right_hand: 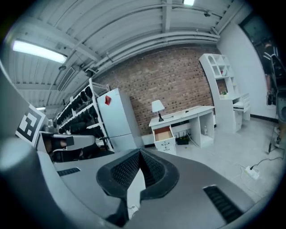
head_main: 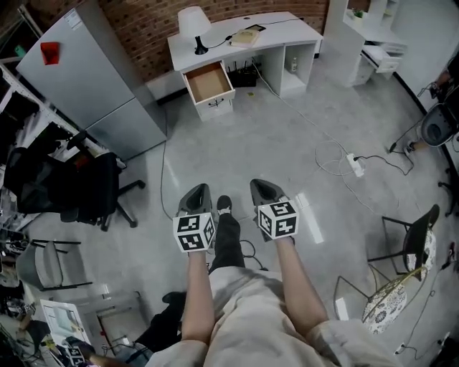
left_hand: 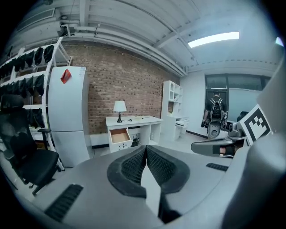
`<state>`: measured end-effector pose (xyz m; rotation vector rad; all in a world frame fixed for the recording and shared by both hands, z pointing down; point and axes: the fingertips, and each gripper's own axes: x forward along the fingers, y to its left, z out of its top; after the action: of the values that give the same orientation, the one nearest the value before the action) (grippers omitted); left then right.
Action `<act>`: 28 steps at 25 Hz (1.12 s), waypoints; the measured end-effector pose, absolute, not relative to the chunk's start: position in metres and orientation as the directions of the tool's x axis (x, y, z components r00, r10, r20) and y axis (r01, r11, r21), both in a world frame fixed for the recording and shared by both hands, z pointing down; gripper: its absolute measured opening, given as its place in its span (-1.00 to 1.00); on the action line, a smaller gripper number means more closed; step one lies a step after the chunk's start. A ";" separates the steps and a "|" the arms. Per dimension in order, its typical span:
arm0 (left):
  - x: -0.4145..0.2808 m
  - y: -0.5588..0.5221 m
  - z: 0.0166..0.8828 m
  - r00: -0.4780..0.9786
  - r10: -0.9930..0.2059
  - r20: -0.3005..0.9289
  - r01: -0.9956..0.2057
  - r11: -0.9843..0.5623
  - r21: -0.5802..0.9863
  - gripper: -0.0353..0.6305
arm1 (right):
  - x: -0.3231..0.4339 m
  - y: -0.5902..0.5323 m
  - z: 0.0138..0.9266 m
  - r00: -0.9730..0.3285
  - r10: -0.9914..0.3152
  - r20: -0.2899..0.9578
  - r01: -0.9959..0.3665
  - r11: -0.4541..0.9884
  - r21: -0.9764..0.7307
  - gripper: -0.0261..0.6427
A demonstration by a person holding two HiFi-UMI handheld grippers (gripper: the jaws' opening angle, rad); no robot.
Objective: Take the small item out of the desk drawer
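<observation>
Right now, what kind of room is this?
Likely a lab set up as an office: white desk with a lamp and open drawer against a brick wall, plus a grey fridge and a black office chair.

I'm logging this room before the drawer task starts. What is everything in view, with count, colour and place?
desk: one, white, far end of room
drawer: one, white front, brown inside, pulled open under the desk
lamp: one, white shade, on desk
fridge: one, grey, left of desk
office chair: one, black, left side
power strip: one, white, on floor, right
shelf unit: one, white, right of desk
left tool: one, grey, shut, empty
right tool: one, grey, shut, empty
</observation>
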<state>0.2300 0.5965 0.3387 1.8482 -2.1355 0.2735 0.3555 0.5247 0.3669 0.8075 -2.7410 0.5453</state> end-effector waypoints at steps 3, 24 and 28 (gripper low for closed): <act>0.199 0.545 0.346 -0.103 -0.931 0.351 -0.990 0.129 0.052 -0.84 | 0.328 0.477 0.372 -0.842 -0.460 0.281 -0.537 0.761 -0.364 -0.85; -0.117 0.171 0.380 0.042 -0.906 0.422 -0.983 0.038 0.179 -0.84 | 0.018 0.150 0.400 -0.822 -0.423 0.381 -0.561 0.716 -0.416 -0.85; -0.125 0.147 0.385 0.056 -0.903 0.425 -0.979 0.034 0.199 -0.84 | 0.009 0.123 0.404 -0.811 -0.419 0.408 -0.570 0.722 -0.392 -0.85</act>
<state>-0.1246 0.1467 0.3850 1.9016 -1.8794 0.2304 0.0094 0.1227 0.4036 0.7773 -2.6372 0.7409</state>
